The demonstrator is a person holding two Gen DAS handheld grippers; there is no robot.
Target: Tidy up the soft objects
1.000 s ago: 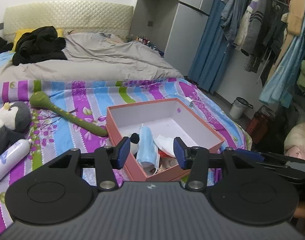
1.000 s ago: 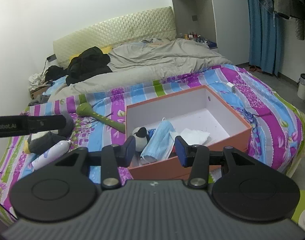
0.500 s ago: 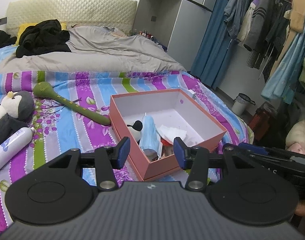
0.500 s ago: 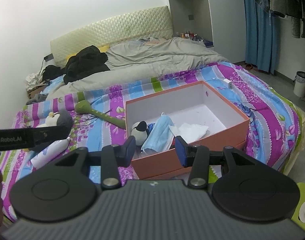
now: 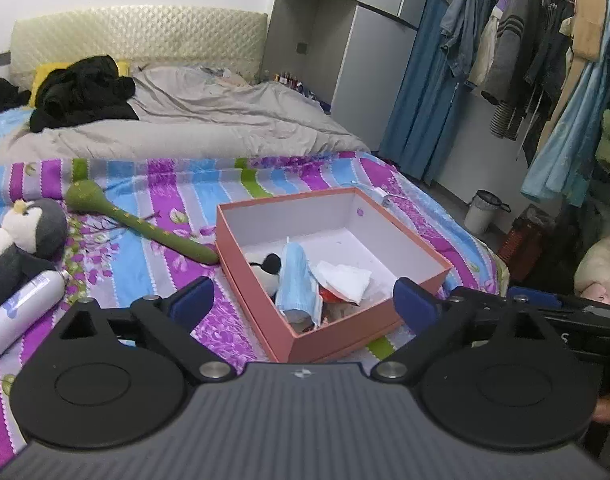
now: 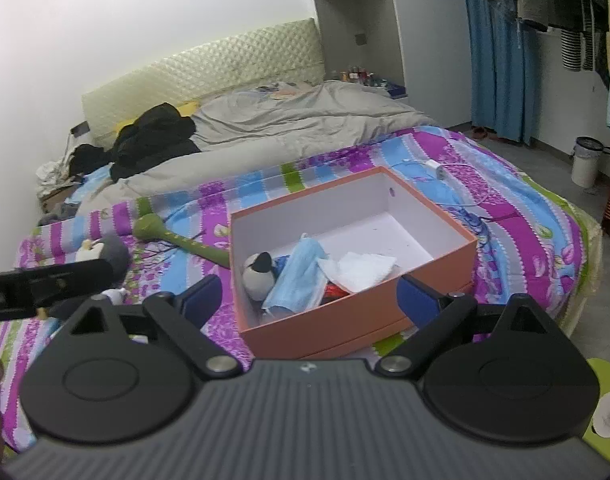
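An orange box (image 5: pixel 385 326) (image 6: pixel 353 318) with a white inside lies on the striped bedspread. In it are a small penguin toy (image 5: pixel 265 263) (image 6: pixel 259 274), a blue face mask (image 5: pixel 297 280) (image 6: pixel 297 276) and white tissue (image 5: pixel 341 276) (image 6: pixel 361 266). Left of the box lie a green plush stick (image 5: pixel 145 228) (image 6: pixel 185 240), a big grey penguin plush (image 5: pixel 21 240) (image 6: pixel 105 250) and a white spray bottle (image 5: pixel 21 308). My left gripper (image 5: pixel 303 304) and right gripper (image 6: pixel 310 298) hover before the box's near wall, their jaws opening wide with nothing held.
A grey duvet (image 5: pixel 209 120) and black clothes (image 5: pixel 81 92) cover the bed's far end. A white charger cable (image 6: pixel 445 172) lies right of the box. Clothes (image 5: pixel 545 60) hang at the right above a small bin (image 5: pixel 481 212). The other gripper's arm crosses each view's edge.
Both grippers' jaws have spread from about half open to wide open. The views have shifted only slightly; the objects on the bed lie as before.
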